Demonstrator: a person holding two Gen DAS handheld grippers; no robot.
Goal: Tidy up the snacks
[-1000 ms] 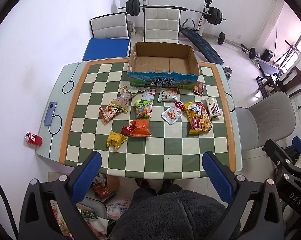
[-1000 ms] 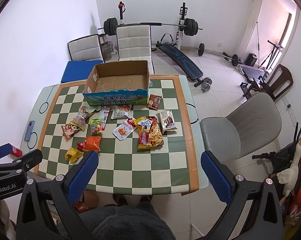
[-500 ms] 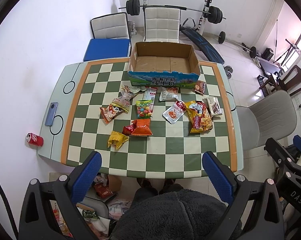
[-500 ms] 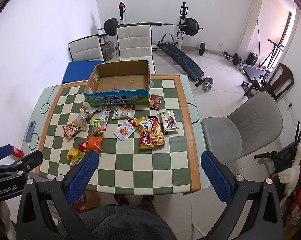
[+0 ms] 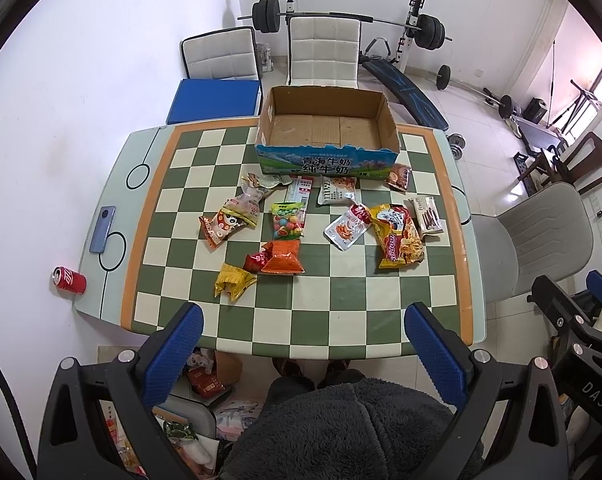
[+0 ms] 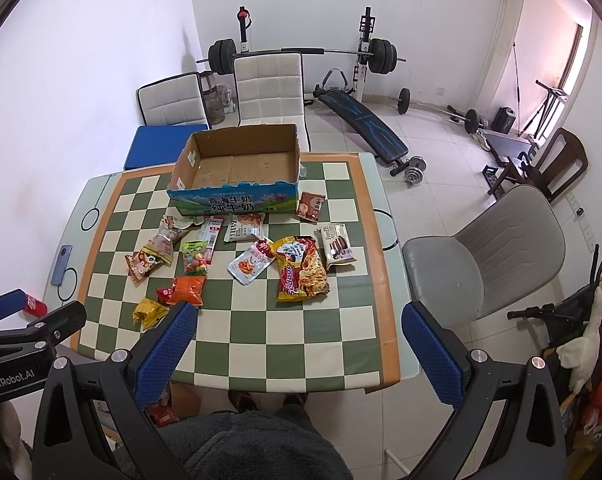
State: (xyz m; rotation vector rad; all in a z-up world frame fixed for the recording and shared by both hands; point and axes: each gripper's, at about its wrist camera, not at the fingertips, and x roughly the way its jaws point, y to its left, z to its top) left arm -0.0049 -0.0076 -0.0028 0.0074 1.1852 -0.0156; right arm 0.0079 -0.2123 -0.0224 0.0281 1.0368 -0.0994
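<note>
Above the table, both grippers' fingers spread, snacks scattered.

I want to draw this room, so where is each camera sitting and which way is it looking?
Left wrist view: sits on the left gripper, held high at the table's near edge, looking down and forward at the checkered table; its blue fingers, the person's dark fleece and the right gripper's side show.
Right wrist view: sits on the right gripper, further right, facing likewise; its fingers, fleece and the left gripper's side show.
Both share the cardboard box, scattered snacks and the weight bench.
</note>
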